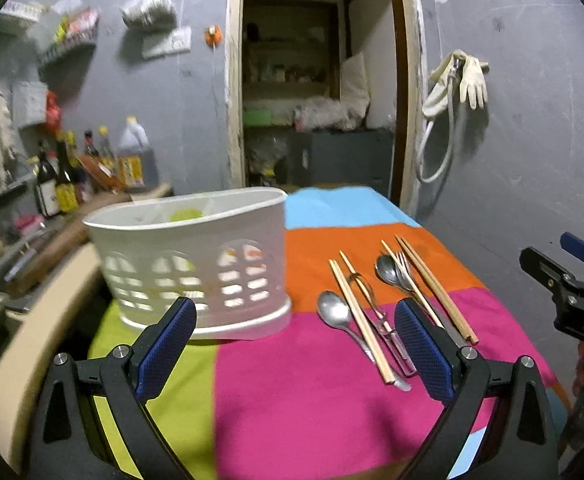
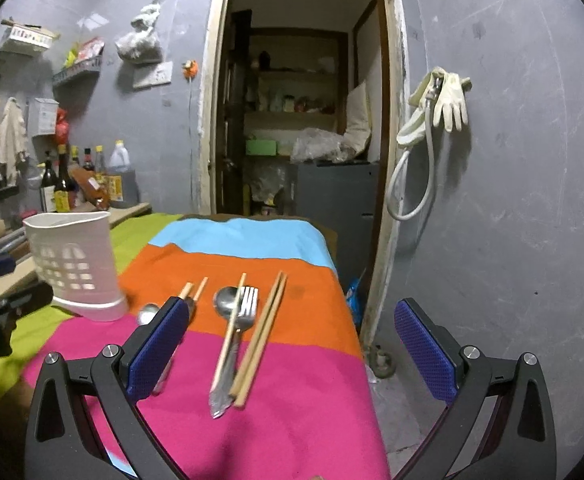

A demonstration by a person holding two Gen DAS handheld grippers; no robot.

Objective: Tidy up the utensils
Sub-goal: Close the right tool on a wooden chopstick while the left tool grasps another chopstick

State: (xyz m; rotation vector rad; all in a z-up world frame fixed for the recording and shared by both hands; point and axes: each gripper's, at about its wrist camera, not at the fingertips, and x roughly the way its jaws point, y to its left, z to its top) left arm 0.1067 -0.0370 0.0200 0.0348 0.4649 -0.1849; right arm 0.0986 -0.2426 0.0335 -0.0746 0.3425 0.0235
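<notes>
Gloves [image 2: 450, 100] hang beside doorway [image 2: 299, 92]; bottles [image 1: 72, 172] left.

Utensils laid out beside a white perforated plastic caddy [image 1: 196, 276]

Right of the upright caddy lie two steel spoons [image 1: 333, 312], a steel fork [image 2: 246, 306] and wooden chopsticks [image 1: 435, 288], lengthwise, roughly parallel.

No legible text or labels

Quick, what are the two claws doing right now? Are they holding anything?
Left claw: open, holding nothing, above the colourful cloth.
Right claw: open, holding nothing.
</notes>
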